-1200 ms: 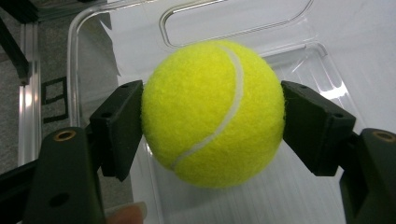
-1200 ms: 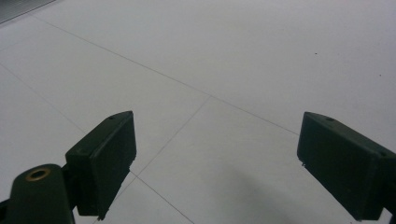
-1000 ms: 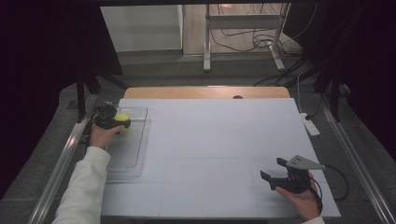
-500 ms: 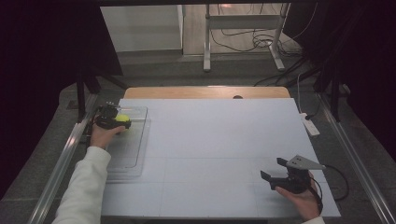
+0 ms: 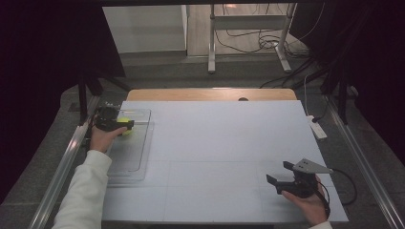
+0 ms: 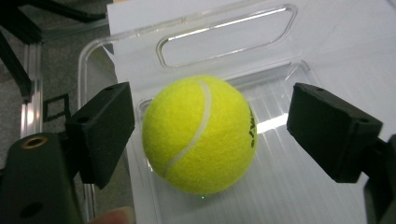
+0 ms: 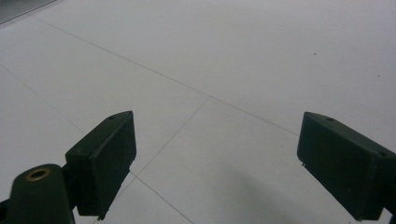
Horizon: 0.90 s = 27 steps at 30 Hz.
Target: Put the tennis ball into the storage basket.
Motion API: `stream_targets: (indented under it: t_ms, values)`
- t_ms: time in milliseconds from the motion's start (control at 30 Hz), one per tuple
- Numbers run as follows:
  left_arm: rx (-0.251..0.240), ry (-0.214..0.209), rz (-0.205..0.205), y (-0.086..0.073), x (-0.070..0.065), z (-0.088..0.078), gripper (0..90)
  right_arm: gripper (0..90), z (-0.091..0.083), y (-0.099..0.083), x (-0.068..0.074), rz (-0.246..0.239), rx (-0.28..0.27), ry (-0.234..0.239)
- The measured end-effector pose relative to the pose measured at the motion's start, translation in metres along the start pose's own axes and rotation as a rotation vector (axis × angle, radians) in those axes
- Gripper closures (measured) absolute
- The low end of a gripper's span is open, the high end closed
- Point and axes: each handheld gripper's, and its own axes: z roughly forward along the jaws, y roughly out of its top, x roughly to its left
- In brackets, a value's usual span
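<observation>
While left tongs (image 6: 210, 135) have just opened | fuzzy round tennis ball (image 6: 201, 135) loose | clear ribbed tray (image 6: 289, 186)

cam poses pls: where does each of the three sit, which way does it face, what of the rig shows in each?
High view: above the person's side, facing forward and down on the table; both forearms and the right gripper show.
Left gripper view: rides the left gripper, looking along its open jaws at the tennis ball in the clear tray.
Right gripper view: looks along open jaws at bare tabletop.
Shared: ball and tray, high and left gripper views.
</observation>
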Motion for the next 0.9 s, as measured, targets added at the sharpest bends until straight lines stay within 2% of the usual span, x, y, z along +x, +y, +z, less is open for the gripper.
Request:
stream_targets:
  t_ms: [133, 300, 600, 800, 900]
  values:
    - [-0.019, -0.011, -0.007, 0.0, 0.0, -0.004, 14.8, 11.9, 0.0, 0.0, 0.0, 0.0, 0.0, 0.0]
    - [-0.055, -0.038, 0.006, 0.001, -0.002, -0.012, 14.1, 11.9, 0.0, 0.0, 0.0, -0.001, 0.0, 0.0]
    - [-0.103, -0.076, 0.005, 0.0, -0.004, -0.021, 13.8, 11.9, 0.0, 0.0, 0.0, 0.0, -0.001, 0.001]
    - [-0.141, -0.116, -0.008, -0.003, -0.005, -0.029, 14.3, 11.9, -0.001, 0.0, 0.0, -0.001, -0.003, -0.002]
    - [-0.151, -0.133, -0.002, -0.006, -0.006, -0.033, 14.6, 11.9, -0.001, 0.001, 0.001, -0.002, -0.003, -0.003]
